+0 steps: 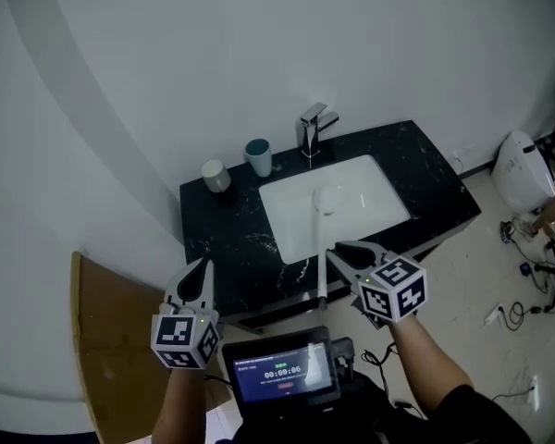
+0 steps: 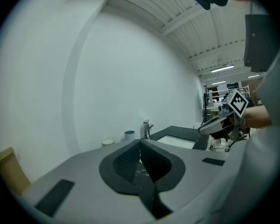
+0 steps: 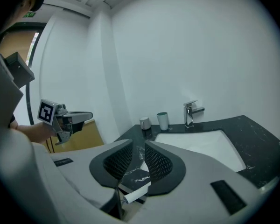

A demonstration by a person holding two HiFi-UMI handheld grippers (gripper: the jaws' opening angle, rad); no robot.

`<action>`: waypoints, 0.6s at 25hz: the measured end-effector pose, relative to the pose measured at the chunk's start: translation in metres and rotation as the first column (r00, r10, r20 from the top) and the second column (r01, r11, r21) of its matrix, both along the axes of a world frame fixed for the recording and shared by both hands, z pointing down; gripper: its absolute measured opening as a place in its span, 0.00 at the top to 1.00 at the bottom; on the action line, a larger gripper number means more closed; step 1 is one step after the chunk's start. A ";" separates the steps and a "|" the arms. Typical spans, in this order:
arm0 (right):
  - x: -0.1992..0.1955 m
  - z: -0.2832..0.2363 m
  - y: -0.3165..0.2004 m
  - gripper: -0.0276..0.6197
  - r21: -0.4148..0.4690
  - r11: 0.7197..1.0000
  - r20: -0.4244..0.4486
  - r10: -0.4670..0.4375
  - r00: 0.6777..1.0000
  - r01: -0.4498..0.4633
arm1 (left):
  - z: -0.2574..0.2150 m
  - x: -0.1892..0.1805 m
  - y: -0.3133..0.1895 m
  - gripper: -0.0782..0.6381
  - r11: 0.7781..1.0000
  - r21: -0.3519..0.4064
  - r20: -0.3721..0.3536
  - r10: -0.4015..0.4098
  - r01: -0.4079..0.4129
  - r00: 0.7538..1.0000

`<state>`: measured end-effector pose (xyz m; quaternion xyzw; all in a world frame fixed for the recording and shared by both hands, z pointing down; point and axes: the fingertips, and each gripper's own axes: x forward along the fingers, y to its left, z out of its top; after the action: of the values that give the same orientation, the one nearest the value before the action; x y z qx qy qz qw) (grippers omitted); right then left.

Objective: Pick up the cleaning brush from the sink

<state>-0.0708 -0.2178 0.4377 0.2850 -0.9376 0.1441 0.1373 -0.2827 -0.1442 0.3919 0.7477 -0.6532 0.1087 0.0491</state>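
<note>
Spanning the wall, one black counter (image 1: 425, 183) carries one white sink (image 1: 381, 194). Two grippers hover before its front edge: the left gripper (image 2: 140, 143) with jaws together and empty, the right gripper (image 3: 139, 146) with jaws apart. One cleaning brush (image 1: 324, 239) lies with its head in the sink, and its handle end shows low between the right jaws, unpinched. One faucet (image 1: 312, 128) and two cups, a beige cup (image 1: 215, 175) and a teal cup (image 1: 258, 156), stand behind.

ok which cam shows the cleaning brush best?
Head view: the whole cleaning brush shows, its head in the sink and its handle running to the counter's front edge beside the right gripper. The right gripper view catches only the white handle end, low between its open jaws. The left gripper view shows no brush I can make out.
</note>
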 end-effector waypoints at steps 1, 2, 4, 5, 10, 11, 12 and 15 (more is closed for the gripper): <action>-0.007 0.002 -0.005 0.84 0.000 1.000 -0.024 0.010 1.000 -0.010 | 0.003 -0.008 -0.006 0.89 1.000 -0.008 -0.001 0.029 -0.029 1.000; -0.014 0.004 -0.013 0.84 0.002 1.000 -0.051 0.025 0.998 -0.025 | 0.007 -0.015 -0.013 0.89 0.998 -0.013 -0.007 0.059 -0.059 0.998; -0.029 0.011 -0.027 0.84 -0.005 0.998 -0.104 0.063 0.993 -0.064 | 0.013 -0.033 -0.026 0.89 0.993 -0.023 -0.010 0.113 -0.113 0.994; -0.038 0.015 -0.031 0.84 -0.019 0.997 -0.128 0.075 0.989 -0.078 | 0.016 -0.040 -0.031 0.89 0.989 -0.029 0.000 0.146 -0.145 0.989; -0.079 0.049 -0.052 0.84 -0.076 0.997 -0.364 -0.013 0.931 -0.016 | 0.027 -0.080 -0.064 0.88 0.966 -0.061 0.110 0.258 -0.253 0.960; -0.081 0.057 -0.057 0.84 -0.080 0.997 -0.414 -0.024 0.910 -0.010 | 0.031 -0.085 -0.069 0.89 0.963 -0.072 0.097 0.265 -0.259 0.959; -0.080 0.064 -0.060 0.84 -0.081 0.997 -0.459 -0.030 0.888 -0.008 | 0.035 -0.086 -0.072 0.89 0.957 -0.082 0.066 0.283 -0.278 0.957; -0.074 0.075 -0.070 0.84 -0.055 0.998 -0.571 -0.044 0.820 0.016 | 0.039 -0.077 -0.078 0.89 0.927 -0.085 0.020 0.367 -0.364 0.930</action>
<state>-0.1443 -0.2877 0.5132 0.2969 -0.8539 0.0723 0.4213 -0.3592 -0.2223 0.4308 0.8517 -0.4984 0.1553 0.0464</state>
